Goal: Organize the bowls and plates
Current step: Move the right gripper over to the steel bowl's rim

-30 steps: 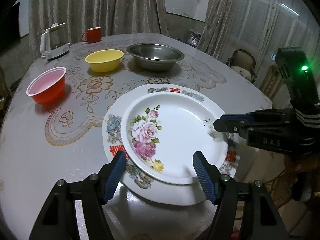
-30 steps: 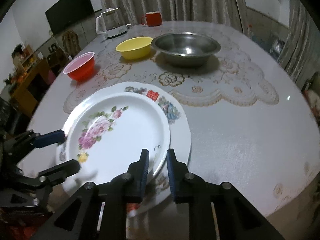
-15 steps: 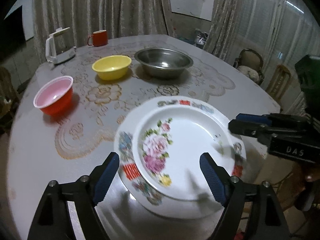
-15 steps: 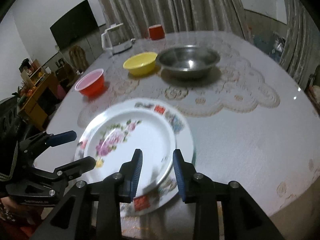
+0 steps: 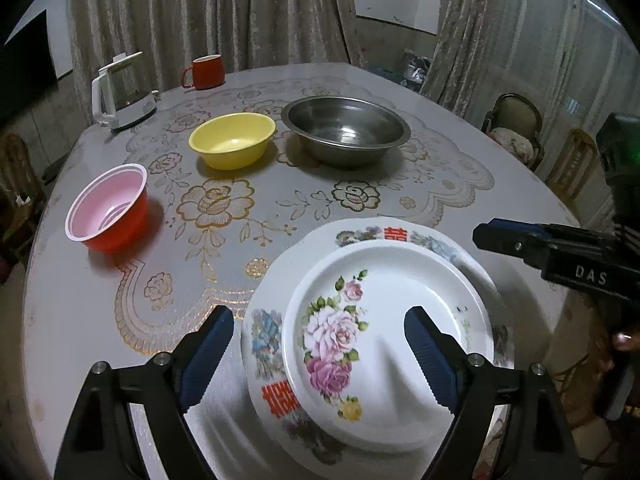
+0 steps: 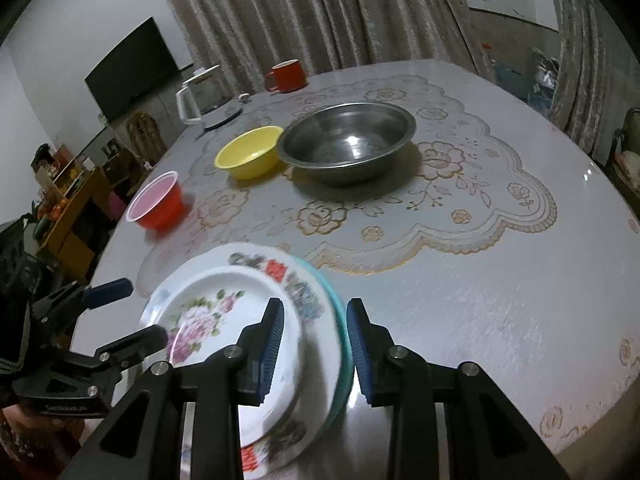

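A white plate with pink roses (image 5: 384, 344) lies stacked on a larger patterned plate (image 5: 400, 236) at the table's near edge. My left gripper (image 5: 320, 356) is open and empty, its fingers astride the left part of the plates and above them. My right gripper (image 6: 314, 344) is open and empty, its fingers on either side of the plates' right rims (image 6: 320, 320); it also shows in the left wrist view (image 5: 520, 240). Further back stand a red bowl (image 5: 108, 212), a yellow bowl (image 5: 232, 144) and a steel bowl (image 5: 346, 130).
A white kettle (image 5: 120, 92) and a red mug (image 5: 206, 72) stand at the far side of the round table (image 5: 80, 320). A lace cloth (image 5: 224, 208) covers the middle. Chairs (image 5: 516, 128) stand to the right, beyond the table's edge.
My right gripper has opened off the rose plate's rim and drawn back. My left gripper has pulled back and up. The two plates stay stacked.
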`<state>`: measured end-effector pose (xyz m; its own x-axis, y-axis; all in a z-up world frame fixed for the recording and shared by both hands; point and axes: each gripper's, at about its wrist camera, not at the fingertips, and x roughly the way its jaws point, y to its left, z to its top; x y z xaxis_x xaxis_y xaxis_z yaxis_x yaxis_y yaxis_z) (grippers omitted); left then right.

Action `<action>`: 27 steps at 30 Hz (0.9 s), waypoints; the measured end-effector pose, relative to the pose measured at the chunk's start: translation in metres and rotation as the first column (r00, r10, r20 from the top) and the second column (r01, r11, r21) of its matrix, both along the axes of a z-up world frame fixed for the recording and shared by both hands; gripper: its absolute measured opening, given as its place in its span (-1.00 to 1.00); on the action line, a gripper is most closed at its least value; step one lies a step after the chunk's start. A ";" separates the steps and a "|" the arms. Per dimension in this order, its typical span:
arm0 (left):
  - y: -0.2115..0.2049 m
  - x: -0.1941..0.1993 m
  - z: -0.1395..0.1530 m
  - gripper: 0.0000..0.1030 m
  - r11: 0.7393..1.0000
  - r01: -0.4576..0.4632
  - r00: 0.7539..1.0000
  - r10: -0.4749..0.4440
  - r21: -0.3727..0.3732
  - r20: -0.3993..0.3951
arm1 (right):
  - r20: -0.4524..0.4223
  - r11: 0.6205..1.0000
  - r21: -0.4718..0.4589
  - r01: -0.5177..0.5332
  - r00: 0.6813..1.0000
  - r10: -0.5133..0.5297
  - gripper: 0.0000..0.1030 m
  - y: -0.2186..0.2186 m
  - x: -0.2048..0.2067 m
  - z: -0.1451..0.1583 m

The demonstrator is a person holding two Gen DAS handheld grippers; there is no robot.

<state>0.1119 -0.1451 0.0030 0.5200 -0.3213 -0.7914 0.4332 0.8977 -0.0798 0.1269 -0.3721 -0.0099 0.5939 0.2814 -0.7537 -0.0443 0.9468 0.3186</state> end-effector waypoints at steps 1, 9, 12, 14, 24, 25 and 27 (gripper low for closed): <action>-0.001 0.003 0.000 0.71 1.000 -0.002 1.000 0.002 0.000 -0.002 | -0.002 1.000 0.002 0.007 1.000 -0.007 -0.35 -0.002 0.002 0.000; 0.000 0.029 0.008 0.85 0.999 -0.029 0.999 0.028 -0.046 -0.024 | 0.012 0.998 -0.007 0.062 0.998 -0.062 -0.23 -0.026 0.033 -0.001; 0.002 0.044 0.011 0.89 0.997 -0.050 0.998 0.048 -0.064 -0.031 | 0.010 0.997 -0.037 0.065 0.998 -0.064 -0.23 -0.028 0.047 -0.002; 0.004 0.054 0.012 0.91 0.995 -0.063 0.997 0.060 -0.078 -0.041 | 0.007 0.997 -0.046 0.062 0.998 -0.062 -0.23 -0.030 0.058 -0.004; 0.004 0.114 0.019 0.92 0.980 -0.118 0.991 0.105 -0.163 -0.086 | 0.033 0.994 0.007 0.111 0.993 -0.111 -0.23 -0.048 0.114 -0.013; 0.003 0.120 0.019 0.92 0.978 -0.127 0.990 0.114 -0.166 -0.085 | 0.049 0.993 0.016 0.119 0.992 -0.119 -0.22 -0.051 0.120 -0.013; 0.001 0.131 0.016 0.94 0.974 -0.135 0.988 0.120 -0.180 -0.095 | 0.072 0.992 0.018 0.122 0.990 -0.123 -0.22 -0.053 0.129 -0.013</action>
<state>0.2432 -0.1446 0.0190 0.5014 -0.4018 -0.7662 0.3009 0.9113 -0.2810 0.2560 -0.4247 -0.0227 0.6777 0.2130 -0.7038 0.0481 0.9422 0.3315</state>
